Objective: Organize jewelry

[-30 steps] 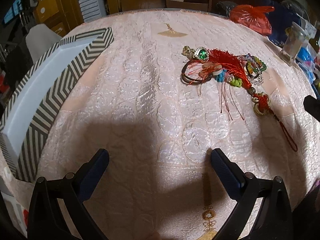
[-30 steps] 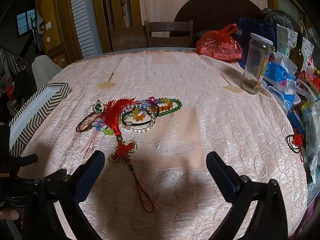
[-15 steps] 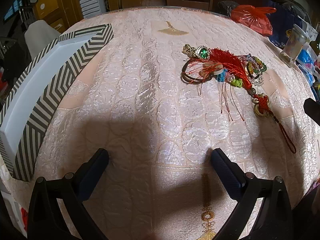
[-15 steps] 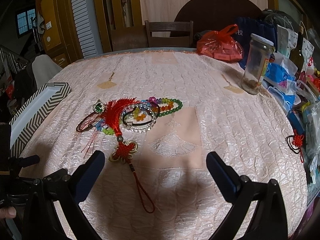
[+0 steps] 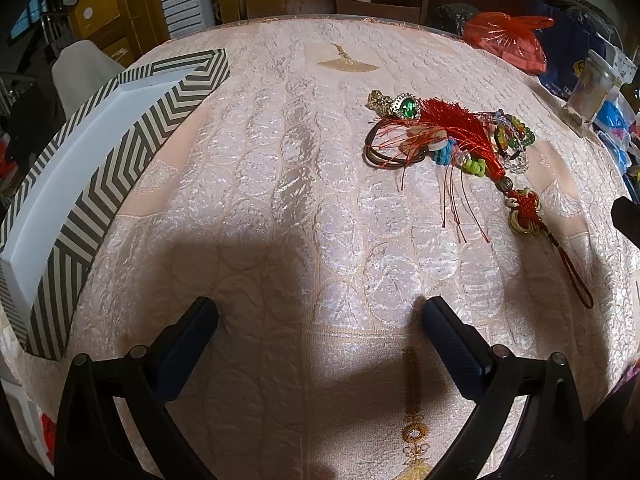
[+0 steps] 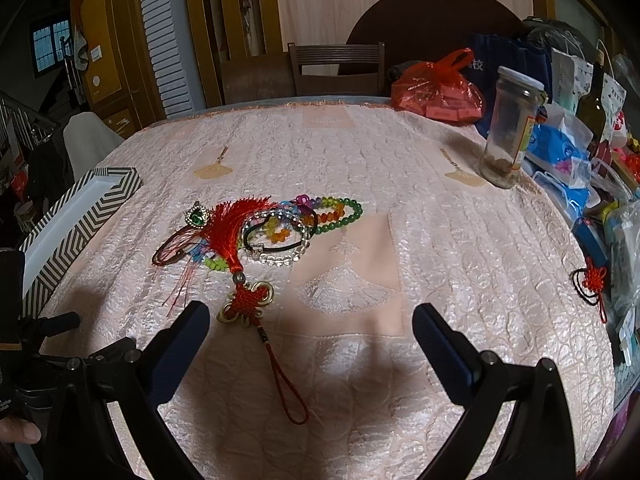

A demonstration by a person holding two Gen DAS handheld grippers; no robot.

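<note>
A pile of jewelry lies on the pink tablecloth: a red tassel knot charm (image 6: 240, 232) (image 5: 460, 124), a green-stone brooch (image 6: 196, 216) (image 5: 406, 106), a clear bead bracelet (image 6: 280, 258), a green bead string (image 6: 344, 216) and a brown bangle (image 5: 384, 156). A striped box with a white inside (image 5: 80, 168) (image 6: 76, 216) stands at the table's left edge. My left gripper (image 5: 318, 312) is open and empty, well short of the pile. My right gripper (image 6: 310, 316) is open and empty, its left finger near the charm's gold knot (image 6: 248, 304).
A glass jar (image 6: 510, 128), a red plastic bag (image 6: 436, 88), a dark bottle (image 6: 596, 104) and blue packets (image 6: 560, 148) crowd the table's right side. A small red knot charm (image 6: 592, 284) lies near the right edge. A wooden chair (image 6: 336, 68) stands behind the table.
Both grippers stay open. The left view has tilted slightly, so the box and pile sit a little lower; the right view is nearly unchanged.
</note>
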